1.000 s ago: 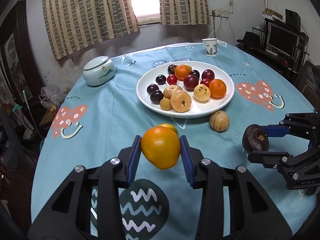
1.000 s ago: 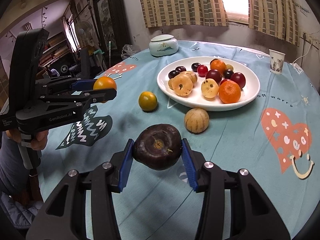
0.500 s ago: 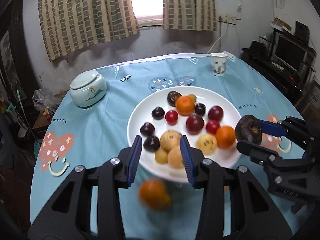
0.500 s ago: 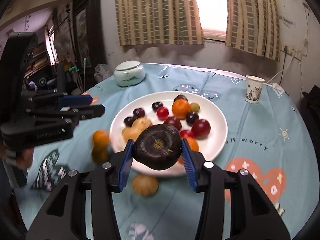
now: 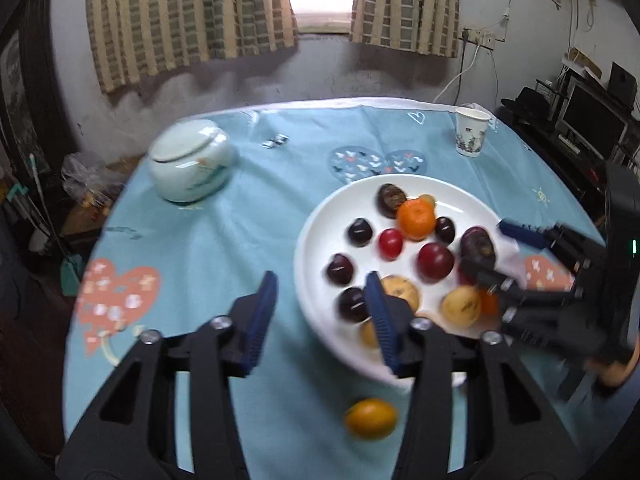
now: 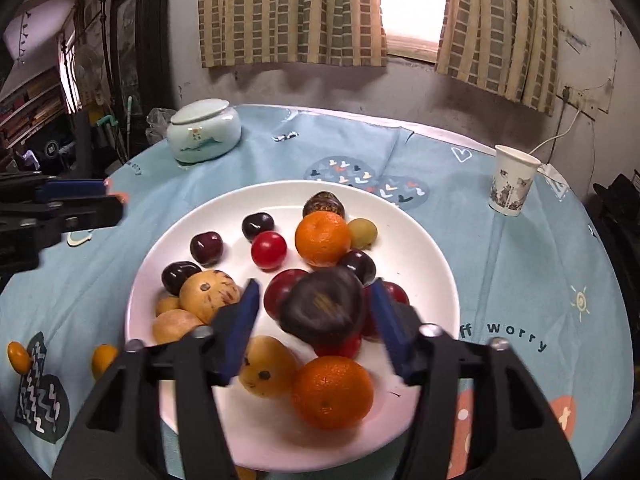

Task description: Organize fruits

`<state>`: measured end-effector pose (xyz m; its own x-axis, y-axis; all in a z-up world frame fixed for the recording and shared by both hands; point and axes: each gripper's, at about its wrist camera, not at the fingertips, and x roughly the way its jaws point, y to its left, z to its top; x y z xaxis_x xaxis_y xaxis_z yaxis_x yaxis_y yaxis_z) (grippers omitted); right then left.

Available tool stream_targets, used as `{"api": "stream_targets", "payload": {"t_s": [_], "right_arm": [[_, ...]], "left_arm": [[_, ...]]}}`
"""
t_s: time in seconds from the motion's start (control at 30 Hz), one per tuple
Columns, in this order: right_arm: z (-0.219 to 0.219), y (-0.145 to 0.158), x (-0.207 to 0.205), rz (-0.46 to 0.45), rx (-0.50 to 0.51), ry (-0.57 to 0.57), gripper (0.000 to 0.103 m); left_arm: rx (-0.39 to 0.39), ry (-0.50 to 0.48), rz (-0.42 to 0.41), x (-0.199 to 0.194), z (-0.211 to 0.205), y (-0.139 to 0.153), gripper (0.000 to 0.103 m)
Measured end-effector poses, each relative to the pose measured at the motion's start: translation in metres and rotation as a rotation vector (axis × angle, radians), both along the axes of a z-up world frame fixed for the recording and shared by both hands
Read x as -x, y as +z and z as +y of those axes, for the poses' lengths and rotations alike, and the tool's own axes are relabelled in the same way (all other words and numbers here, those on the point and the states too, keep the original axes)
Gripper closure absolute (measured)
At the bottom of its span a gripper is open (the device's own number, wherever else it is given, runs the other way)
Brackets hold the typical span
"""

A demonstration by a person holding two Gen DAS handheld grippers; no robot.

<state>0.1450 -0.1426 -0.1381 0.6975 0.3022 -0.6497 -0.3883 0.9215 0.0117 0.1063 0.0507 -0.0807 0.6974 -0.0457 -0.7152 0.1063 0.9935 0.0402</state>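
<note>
A white plate holds oranges, red and dark plums and tan fruits. My left gripper hovers by the plate's near left rim, its jaws opening with nothing between them. An orange fruit lies on the blue cloth just below it, off the plate. My right gripper is over the plate, jaws opening. A dark brown fruit, blurred, sits between the pads with a gap on its left side. Two small orange fruits lie left of the plate.
A pale lidded ceramic jar stands at the back left of the round table. A paper cup stands at the back right. A desk with a monitor is beyond the table's right edge.
Both grippers moved forward to the plate. The left one let go of its orange fruit, which dropped onto the cloth. The right jaws spread apart from the dark fruit.
</note>
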Motion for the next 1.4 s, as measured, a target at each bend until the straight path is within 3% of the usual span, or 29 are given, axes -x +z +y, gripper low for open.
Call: {"api": "stream_targets", "payload": {"t_s": [0.13, 0.23, 0.3, 0.43, 0.57, 0.8, 0.83, 0.9, 1.03, 1.13, 1.3, 1.4], "right_arm": [[-0.016, 0.013, 0.022, -0.022, -0.045, 0.011, 0.035], [-0.024, 0.017, 0.049, -0.026, -0.037, 0.052, 0.034], [-0.022, 0.017, 0.067, -0.021, -0.011, 0.079, 0.034], [-0.013, 0.014, 0.107, -0.023, 0.006, 0.167, 0.034], [0.006, 0.011, 0.132, -0.016, 0.034, 0.248, 0.034], [0.046, 0.011, 0.161, 0.043, -0.001, 0.356, 0.034], [0.053, 0.01, 0.166, 0.04, 0.009, 0.373, 0.034], [0.07, 0.007, 0.177, 0.038, 0.032, 0.413, 0.034], [0.09, 0.001, 0.188, 0.061, 0.027, 0.466, 0.034], [0.097, -0.001, 0.192, 0.058, 0.022, 0.493, 0.034], [0.077, 0.018, 0.169, -0.027, -0.027, 0.363, 0.034], [0.05, 0.029, 0.138, -0.071, -0.005, 0.215, 0.034]], "left_arm": [[-0.085, -0.029, -0.001, 0.054, 0.041, -0.002, 0.042], [-0.141, -0.019, 0.055, 0.093, 0.073, -0.019, 0.039], [-0.169, 0.046, 0.115, 0.116, 0.1, -0.032, 0.039], [-0.017, 0.061, 0.154, 0.178, 0.136, -0.036, 0.038], [-0.022, 0.051, 0.179, 0.227, 0.144, -0.056, 0.037], [0.009, 0.044, 0.24, 0.224, 0.138, -0.089, 0.038], [0.008, 0.04, 0.239, 0.225, 0.135, -0.091, 0.039], [-0.007, 0.043, 0.248, 0.223, 0.13, -0.097, 0.063], [-0.017, 0.045, 0.234, 0.224, 0.128, -0.096, 0.064], [0.002, 0.025, 0.182, 0.216, 0.119, -0.075, 0.064], [0.065, -0.037, 0.039, 0.156, 0.067, -0.023, 0.064], [0.09, -0.043, 0.029, 0.091, 0.027, -0.01, 0.064]]}}
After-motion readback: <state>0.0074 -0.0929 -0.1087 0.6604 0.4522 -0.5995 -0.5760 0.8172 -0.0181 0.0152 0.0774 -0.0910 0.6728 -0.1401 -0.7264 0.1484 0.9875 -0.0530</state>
